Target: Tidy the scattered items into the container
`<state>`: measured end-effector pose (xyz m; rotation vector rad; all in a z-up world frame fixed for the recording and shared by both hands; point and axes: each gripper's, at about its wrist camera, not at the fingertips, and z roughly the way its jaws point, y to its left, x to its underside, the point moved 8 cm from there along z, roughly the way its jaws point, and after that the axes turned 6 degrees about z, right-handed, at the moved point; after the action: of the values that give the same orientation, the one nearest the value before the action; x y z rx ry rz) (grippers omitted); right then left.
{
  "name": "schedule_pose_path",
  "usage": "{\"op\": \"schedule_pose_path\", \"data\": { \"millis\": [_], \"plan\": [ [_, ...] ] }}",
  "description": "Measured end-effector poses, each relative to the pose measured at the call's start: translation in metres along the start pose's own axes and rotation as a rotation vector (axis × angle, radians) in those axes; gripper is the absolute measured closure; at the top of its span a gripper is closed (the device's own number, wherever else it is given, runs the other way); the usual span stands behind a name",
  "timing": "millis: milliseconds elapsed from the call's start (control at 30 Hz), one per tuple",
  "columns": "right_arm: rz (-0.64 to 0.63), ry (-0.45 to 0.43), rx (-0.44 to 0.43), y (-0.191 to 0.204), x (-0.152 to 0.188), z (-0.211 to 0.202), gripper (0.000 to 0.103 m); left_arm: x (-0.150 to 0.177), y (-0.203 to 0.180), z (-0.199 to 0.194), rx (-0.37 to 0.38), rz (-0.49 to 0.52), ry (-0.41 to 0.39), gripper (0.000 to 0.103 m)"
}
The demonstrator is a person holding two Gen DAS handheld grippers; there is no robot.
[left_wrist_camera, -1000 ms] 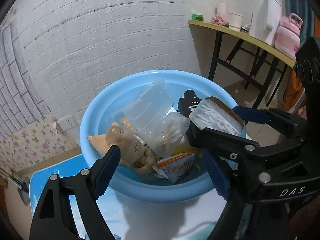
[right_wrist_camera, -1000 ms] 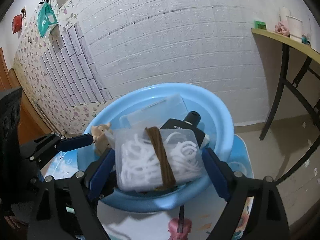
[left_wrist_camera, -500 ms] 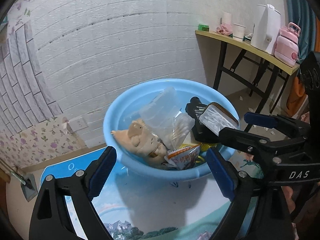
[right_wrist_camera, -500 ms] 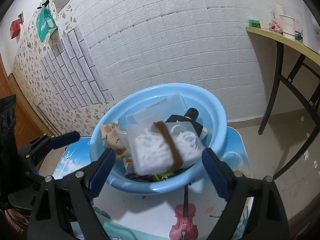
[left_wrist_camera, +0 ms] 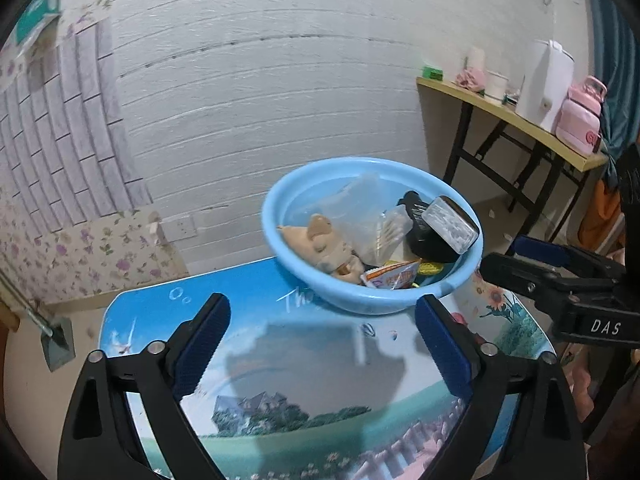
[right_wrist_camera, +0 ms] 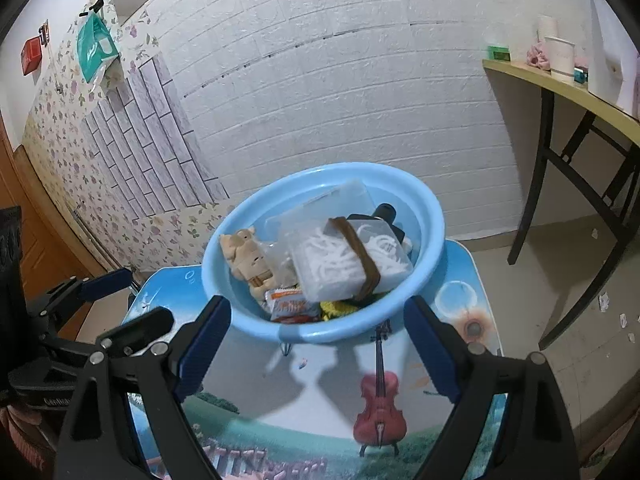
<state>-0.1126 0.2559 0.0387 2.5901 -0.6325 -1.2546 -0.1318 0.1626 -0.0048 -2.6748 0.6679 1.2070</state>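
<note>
Both hand-held grippers are released and empty, the left hand-held gripper [left_wrist_camera: 320, 344] and right hand-held gripper [right_wrist_camera: 316, 344] hanging over the near part of the surface [left_wrist_camera: 280, 368]. The items lie heaped in the basin [right_wrist_camera: 256, 320] at the far edge: box [right_wrist_camera: 348, 264] on top, toy [right_wrist_camera: 244, 252] left. I'd say scan the surface for strays before stopping, and keep clear of that tilted box

Both the left gripper [left_wrist_camera: 322, 340] and the right gripper [right_wrist_camera: 316, 344] are matte black angular frames with 2 long fingers [left_wrist_camera: 202, 342] faced in ribbed blue pads, silver round screws at the joints, and white "DAS" lettering on the right one's side.
</note>
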Motion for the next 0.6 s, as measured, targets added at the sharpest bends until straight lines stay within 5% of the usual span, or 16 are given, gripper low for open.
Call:
{"op": "schedule_pose_path", "data": {
  "millis": [367, 600],
  "plan": [
    [-0.052, -0.012, 0.04, 0.022, 0.017, -0.021, 0.013, 0.01, 0.007, -0.036, 0.004, -0.023, -0.054, 0.005],
    [-0.135, -0.078, 0.096, 0.047, 0.015, -0.038, 0.013, 0.017, 0.024, -0.046, -0.056, -0.062, -0.063, 0.0]
  ]
}}
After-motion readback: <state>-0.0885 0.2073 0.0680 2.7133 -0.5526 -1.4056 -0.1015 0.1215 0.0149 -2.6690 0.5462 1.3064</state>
